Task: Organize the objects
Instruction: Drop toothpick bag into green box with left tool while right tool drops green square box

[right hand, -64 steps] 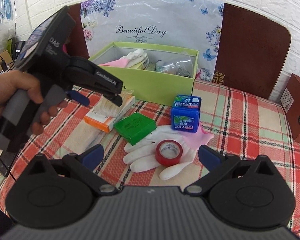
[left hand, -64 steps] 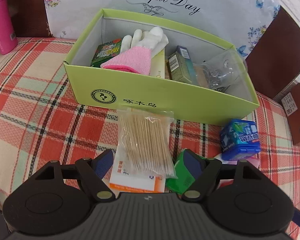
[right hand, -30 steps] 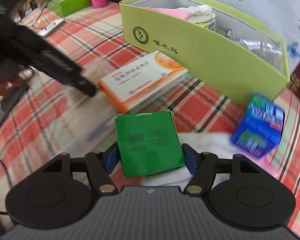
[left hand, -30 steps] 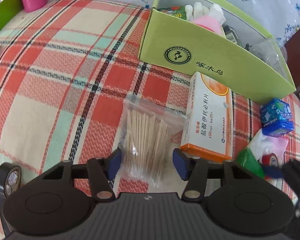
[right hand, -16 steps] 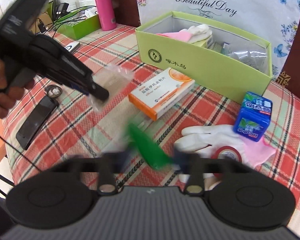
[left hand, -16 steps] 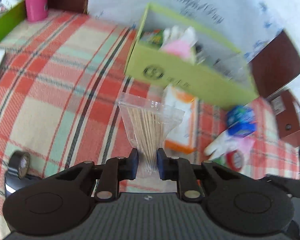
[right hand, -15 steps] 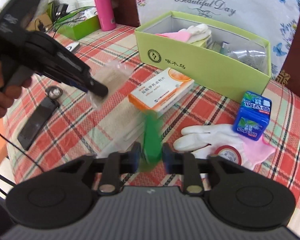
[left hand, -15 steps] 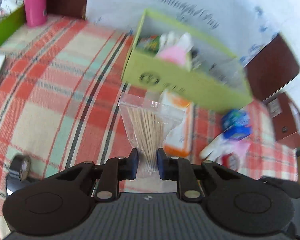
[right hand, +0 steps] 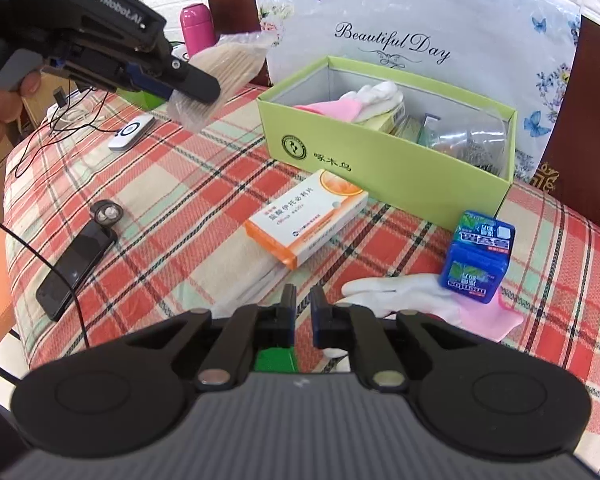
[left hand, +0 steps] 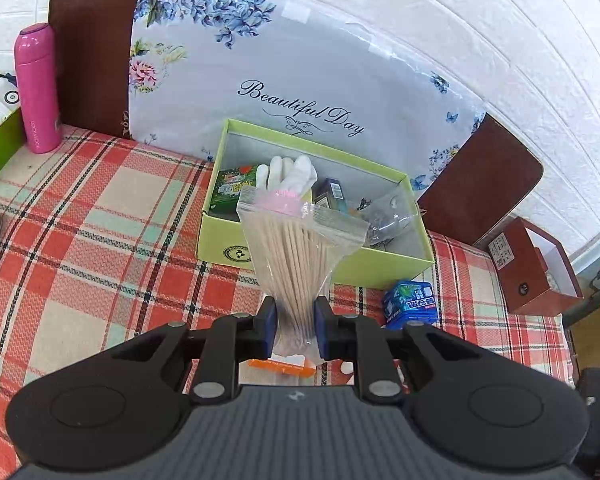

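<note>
My left gripper (left hand: 295, 312) is shut on the lower end of a clear bag of wooden sticks (left hand: 296, 248) and holds it in the air in front of the lime-green box (left hand: 380, 268). The right wrist view shows the same gripper (right hand: 196, 86) and bag (right hand: 228, 60) high at the left. My right gripper (right hand: 303, 300) hovers over the plaid cloth, its jaws closing to a thin slit with nothing between the pads. A small green box (right hand: 276, 360) shows beneath its left finger. Ahead lie an orange-white medicine box (right hand: 308, 220), a white glove (right hand: 404, 292) and a blue gum box (right hand: 480, 256).
The lime box (right hand: 380, 160) holds a glove, small cartons and a clear bag. A phone (right hand: 76, 264), a black tape roll (right hand: 109, 213), a white puck (right hand: 132, 133) and cables lie at the left. A pink bottle (left hand: 38, 88) and a brown box (left hand: 536, 268) stand at the table's edges.
The left gripper shut on the stick bag and lifted it off the cloth. The right jaws closed around the green box, which stood between them and now shows only beneath the fingers.
</note>
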Motion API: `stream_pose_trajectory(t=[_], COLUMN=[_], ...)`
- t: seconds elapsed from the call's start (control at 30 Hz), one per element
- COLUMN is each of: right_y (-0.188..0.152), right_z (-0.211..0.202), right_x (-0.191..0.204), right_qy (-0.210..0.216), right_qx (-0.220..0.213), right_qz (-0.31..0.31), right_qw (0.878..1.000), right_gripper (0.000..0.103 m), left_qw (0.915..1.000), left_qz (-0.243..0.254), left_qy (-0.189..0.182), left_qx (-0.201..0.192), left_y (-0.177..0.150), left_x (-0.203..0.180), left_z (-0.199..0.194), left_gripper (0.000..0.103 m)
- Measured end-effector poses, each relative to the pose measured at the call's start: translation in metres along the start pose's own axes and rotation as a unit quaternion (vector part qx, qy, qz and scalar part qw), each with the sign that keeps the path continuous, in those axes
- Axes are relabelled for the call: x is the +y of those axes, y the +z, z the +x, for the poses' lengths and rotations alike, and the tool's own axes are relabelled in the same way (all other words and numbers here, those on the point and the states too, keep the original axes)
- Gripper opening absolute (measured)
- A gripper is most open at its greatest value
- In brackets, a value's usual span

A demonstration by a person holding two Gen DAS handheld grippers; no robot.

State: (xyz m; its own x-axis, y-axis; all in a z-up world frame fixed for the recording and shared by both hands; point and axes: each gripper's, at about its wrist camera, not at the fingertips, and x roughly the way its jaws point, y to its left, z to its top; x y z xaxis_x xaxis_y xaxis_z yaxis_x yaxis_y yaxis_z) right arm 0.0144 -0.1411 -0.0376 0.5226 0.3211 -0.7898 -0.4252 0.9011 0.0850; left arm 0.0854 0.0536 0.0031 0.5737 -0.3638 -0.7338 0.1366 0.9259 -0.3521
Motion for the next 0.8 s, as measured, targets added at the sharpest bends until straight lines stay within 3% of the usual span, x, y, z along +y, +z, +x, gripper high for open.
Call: stream_pose_trajectory(t=[0.03, 0.07, 0.1, 0.13, 0.33, 0.4, 0.5, 0.6, 0.8], right_y=[-0.001, -0.003, -0.005, -0.010, -0.034, -0.042, -0.043, -0.032, 0.023], right_z=[0.003, 0.007, 0.011, 0.014, 0.057, 0.066, 0.059, 0.044, 0.014], right_x=[-0.001, -0.001, 0.002, 0.006, 0.028, 0.033, 0.034, 0.026, -0.001], right_qy=[0.005, 0.012, 0.013, 0.010, 0.022, 0.012, 0.019, 0.024, 0.000], right_qx=[0.012, 0.026, 0.035, 0.038, 0.099, 0.109, 0.104, 0.076, -0.018], right_qz=[0.000, -0.003, -0.007, -0.015, -0.061, -0.080, -0.094, -0.079, -0.041], right_qw=[1.000, 1.000, 0.999, 0.999, 0.993, 0.991, 0.990, 0.994, 0.999], right_gripper=[0.015, 0.039, 0.071, 0.078, 0.079, 0.061, 0.060, 0.060, 0.060], left_qw=[1.0000, 1.0000, 1.0000, 0.9999, 0.9998, 0.9998, 0.9997, 0.9998, 0.9994], left_qz=[0.000, 0.000, 0.001, 0.002, -0.001, -0.001, -0.002, 0.005, 0.033], left_qy=[0.000, -0.001, -0.001, -0.002, 0.001, 0.003, 0.006, 0.005, 0.001], left_qx=[0.002, 0.005, 0.008, 0.011, 0.021, 0.022, 0.022, 0.016, -0.011], left_y=[0.000, -0.001, -0.002, -0.003, -0.007, -0.007, -0.003, 0.007, 0.043], left_x=[0.000, 0.000, 0.000, 0.001, 0.001, 0.002, 0.003, 0.000, -0.013], left_z=[0.001, 0.001, 0.002, 0.003, 0.005, 0.005, 0.006, 0.008, 0.015], left_gripper=[0.020, 0.020, 0.020, 0.020, 0.020, 0.020, 0.020, 0.020, 0.020])
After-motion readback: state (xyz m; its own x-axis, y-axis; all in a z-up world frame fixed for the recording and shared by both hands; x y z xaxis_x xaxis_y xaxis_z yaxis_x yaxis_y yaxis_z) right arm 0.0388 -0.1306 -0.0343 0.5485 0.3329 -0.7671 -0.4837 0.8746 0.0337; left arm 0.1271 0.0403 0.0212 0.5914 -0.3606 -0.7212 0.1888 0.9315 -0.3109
